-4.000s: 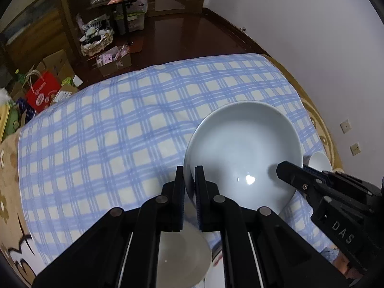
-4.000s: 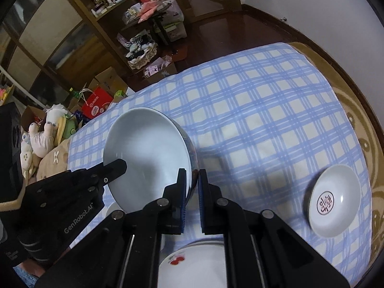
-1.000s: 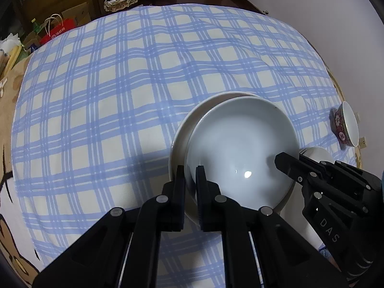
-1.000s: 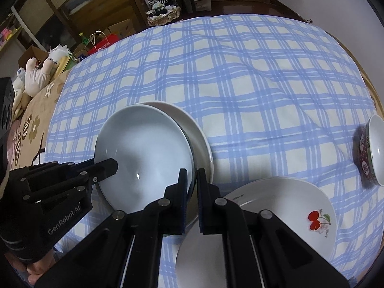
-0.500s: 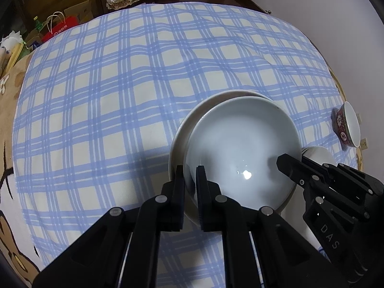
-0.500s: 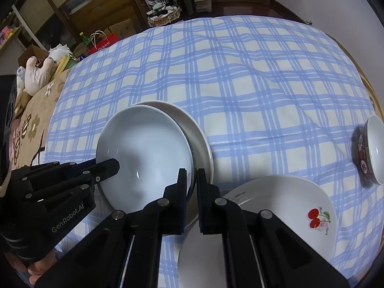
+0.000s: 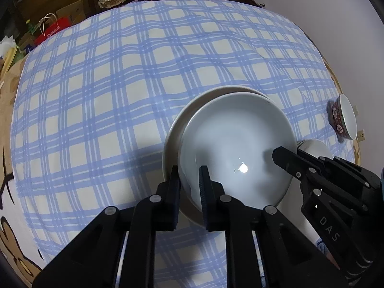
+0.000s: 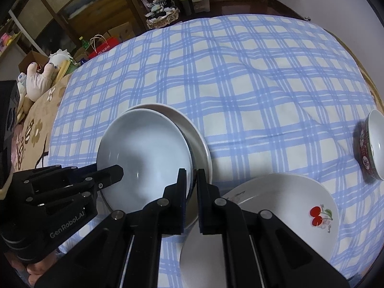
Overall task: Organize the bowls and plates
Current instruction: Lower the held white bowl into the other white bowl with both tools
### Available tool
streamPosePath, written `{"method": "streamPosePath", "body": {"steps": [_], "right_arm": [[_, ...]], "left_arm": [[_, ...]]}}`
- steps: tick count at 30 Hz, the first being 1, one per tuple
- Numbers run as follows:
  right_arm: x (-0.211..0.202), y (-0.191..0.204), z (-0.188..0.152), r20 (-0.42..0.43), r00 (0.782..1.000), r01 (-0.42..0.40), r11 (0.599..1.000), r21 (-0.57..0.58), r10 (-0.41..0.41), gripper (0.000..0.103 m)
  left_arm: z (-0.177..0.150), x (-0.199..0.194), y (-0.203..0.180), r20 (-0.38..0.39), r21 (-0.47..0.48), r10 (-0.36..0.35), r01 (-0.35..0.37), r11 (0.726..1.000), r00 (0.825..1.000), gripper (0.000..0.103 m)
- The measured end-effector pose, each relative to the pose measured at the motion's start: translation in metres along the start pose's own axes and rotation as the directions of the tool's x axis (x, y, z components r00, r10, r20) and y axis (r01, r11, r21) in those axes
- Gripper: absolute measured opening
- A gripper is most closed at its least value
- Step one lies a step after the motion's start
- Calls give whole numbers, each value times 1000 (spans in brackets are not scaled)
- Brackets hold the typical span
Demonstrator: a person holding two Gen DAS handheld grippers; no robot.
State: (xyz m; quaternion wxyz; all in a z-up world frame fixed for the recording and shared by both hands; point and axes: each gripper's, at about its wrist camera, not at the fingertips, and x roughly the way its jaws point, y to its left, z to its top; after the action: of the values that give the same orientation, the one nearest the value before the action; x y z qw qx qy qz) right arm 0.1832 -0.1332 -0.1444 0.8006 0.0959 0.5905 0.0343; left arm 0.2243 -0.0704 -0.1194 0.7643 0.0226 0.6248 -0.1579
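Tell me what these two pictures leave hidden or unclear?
- Left wrist view: the cream plate is mostly covered by the pale blue-white bowl.
- Left wrist view: a small white dish hides behind the right hand-held gripper.
- Right wrist view: the cherry-printed white plate is partly covered by gripper arms.
- Right wrist view: the red patterned bowl is cut by the edge.

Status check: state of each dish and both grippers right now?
Pale blue-white shallow bowl: nested off-centre in the cream plate.
Cream plate: flat on the checked cloth.
Cherry-print white plate: flat, empty.
Red-patterned small bowl: upright, empty.
Left gripper: jaws just opening, astride the bowl rim.
Right gripper: shut on the bowl rim.
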Motion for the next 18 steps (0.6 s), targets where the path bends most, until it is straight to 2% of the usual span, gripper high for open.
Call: {"method": "streamPosePath", "body": {"steps": [18], "right_arm": [[-12, -3, -2, -11, 999, -30, 999, 10, 30, 11]], "left_arm": [[-3, -9, -1, -9, -5, -6, 6, 1000, 1000, 16]]}}
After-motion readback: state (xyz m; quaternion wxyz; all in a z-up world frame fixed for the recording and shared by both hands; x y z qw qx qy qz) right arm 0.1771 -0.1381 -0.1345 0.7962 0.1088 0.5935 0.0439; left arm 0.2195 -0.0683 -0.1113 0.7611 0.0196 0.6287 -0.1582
